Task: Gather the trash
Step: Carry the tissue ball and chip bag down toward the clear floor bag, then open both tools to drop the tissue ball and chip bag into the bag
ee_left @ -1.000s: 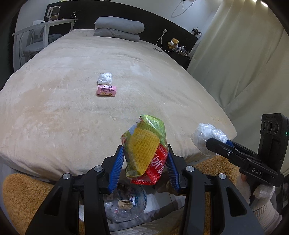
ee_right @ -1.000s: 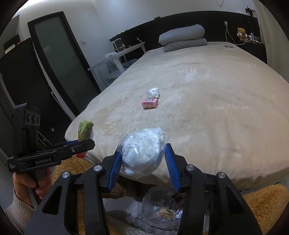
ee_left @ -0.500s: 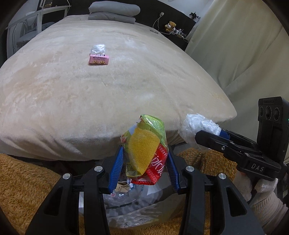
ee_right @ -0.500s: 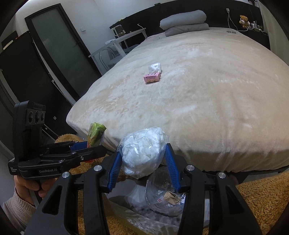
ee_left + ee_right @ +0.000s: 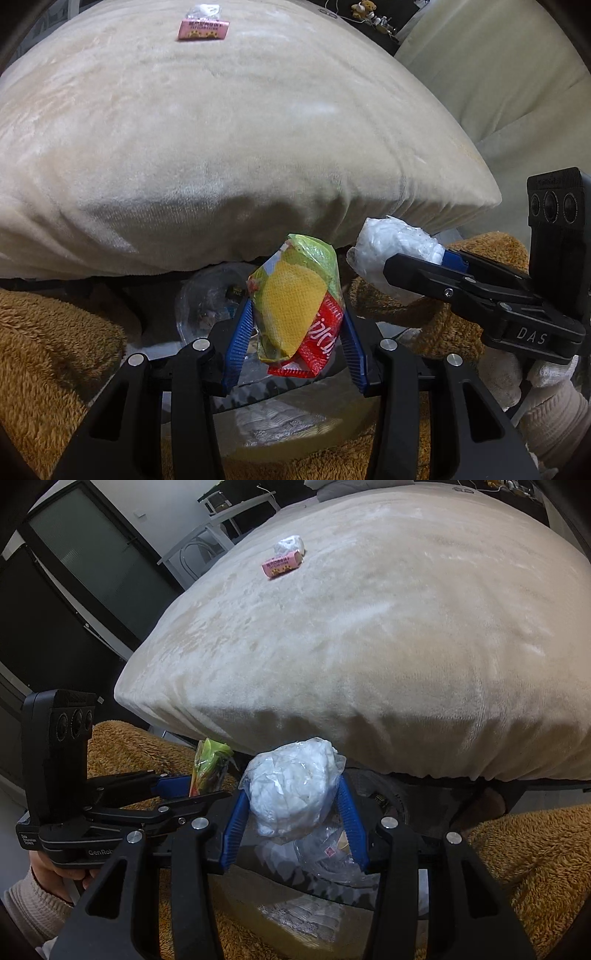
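Left hand-held gripper (image 5: 297, 328) at lower centre of its own view, ribbed blue pads pinching a crumpled snack wrapper (image 5: 295, 308): glossy foil, green at the top, a yellow mesh-printed panel in the middle, a red band with white lettering below. Right hand-held gripper (image 5: 291, 805) likewise at lower centre of its view, blue pads clamped on a plastic-wrapped white wad (image 5: 291, 786), rounded and lumpy, thin clear film creased over soft white stuffing. Same wad at right of centre in the left wrist view, jutting from matte black fingers. Directly behind and below both loads, a bin lined with a transparent bag (image 5: 207, 306), shiny, wrinkled, with scraps of paper inside. Around the bin, a shaggy orange-brown rug (image 5: 535, 849), deep-piled and matted. Filling the upper half of both views, a bed under a cream plush blanket (image 5: 369, 635), velvety, brushed in pale streaks, rounded at the corner. On the blanket at upper centre-left of the right wrist view, a small pink rectangular packet (image 5: 281, 564) with a dotted print, and touching its far edge a crinkled white plastic scrap (image 5: 290, 545). At lower left of that view, a knitted cream sleeve (image 5: 26, 901) with ribbed cuff.
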`<state>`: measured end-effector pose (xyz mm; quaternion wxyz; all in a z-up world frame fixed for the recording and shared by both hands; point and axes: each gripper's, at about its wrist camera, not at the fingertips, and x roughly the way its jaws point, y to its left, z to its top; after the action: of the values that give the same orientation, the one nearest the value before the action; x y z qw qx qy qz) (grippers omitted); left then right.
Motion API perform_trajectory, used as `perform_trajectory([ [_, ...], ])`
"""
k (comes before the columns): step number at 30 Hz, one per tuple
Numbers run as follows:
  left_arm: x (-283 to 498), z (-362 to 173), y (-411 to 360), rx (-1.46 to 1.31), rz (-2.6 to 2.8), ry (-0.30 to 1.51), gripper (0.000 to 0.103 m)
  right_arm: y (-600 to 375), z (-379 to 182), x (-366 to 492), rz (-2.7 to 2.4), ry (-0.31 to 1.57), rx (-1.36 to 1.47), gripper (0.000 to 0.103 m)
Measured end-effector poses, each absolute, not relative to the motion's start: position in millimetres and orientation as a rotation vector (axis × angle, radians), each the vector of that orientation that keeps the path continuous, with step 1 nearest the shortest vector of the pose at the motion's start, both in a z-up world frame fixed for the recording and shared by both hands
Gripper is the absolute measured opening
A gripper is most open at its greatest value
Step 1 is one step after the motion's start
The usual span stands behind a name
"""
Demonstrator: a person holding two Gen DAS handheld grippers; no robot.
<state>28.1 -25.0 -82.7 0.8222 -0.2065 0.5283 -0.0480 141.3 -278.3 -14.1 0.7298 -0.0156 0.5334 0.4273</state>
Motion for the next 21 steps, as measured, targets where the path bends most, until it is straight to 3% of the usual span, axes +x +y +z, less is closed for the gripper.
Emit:
perform_trajectory([
  [21, 60, -170, -22, -0.495, -0.115, 1.374, 0.044, -262, -106, 172, 0.81, 1.476, -0.089, 0.047],
])
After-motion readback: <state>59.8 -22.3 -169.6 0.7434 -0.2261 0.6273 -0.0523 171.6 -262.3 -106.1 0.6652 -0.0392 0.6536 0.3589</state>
